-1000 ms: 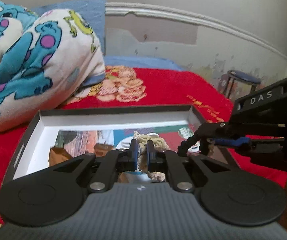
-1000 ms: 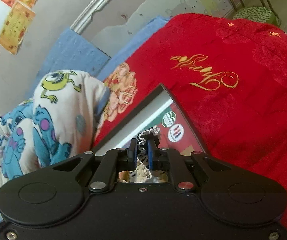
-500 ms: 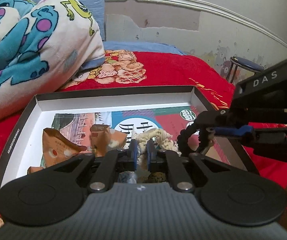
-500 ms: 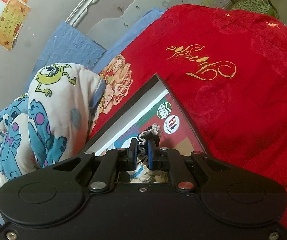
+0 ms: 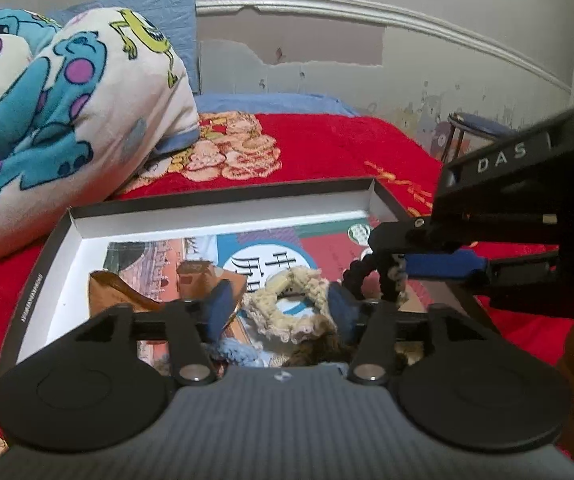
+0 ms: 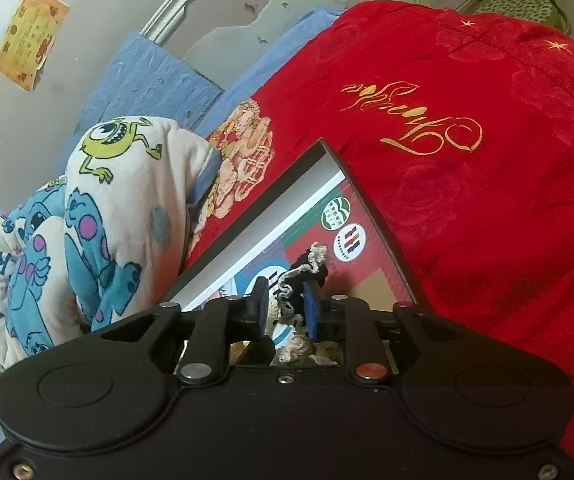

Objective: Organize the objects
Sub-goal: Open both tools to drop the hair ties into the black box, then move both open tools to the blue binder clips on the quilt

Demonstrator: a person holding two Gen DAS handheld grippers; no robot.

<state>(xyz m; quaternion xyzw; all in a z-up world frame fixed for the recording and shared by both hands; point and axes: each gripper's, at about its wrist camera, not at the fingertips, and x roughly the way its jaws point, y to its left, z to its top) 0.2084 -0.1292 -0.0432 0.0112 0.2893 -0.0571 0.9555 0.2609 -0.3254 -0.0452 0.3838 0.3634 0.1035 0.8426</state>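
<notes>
The cream scrunchie lies in the box, between the pads of my left gripper, whose jaws are opening and no longer press on it. I judge it light, soft and springy: it will flatten under the pads and recover, and it will not break. Take it across one side of the ring, not through the hole.

At 3 o'clock from it, my right gripper has a black scrunchie with pale trim between its pads. Those jaws are opening too; the pads stand just beside the fabric, and I cannot tell for certain whether they touch it.

At 9 o'clock lies a brown wrapper. A blue scrunchie sits at 6 o'clock, partly hidden by the gripper body.

The box rests on a red blanket. A cartoon quilt is heaped at 10 o'clock.
</notes>
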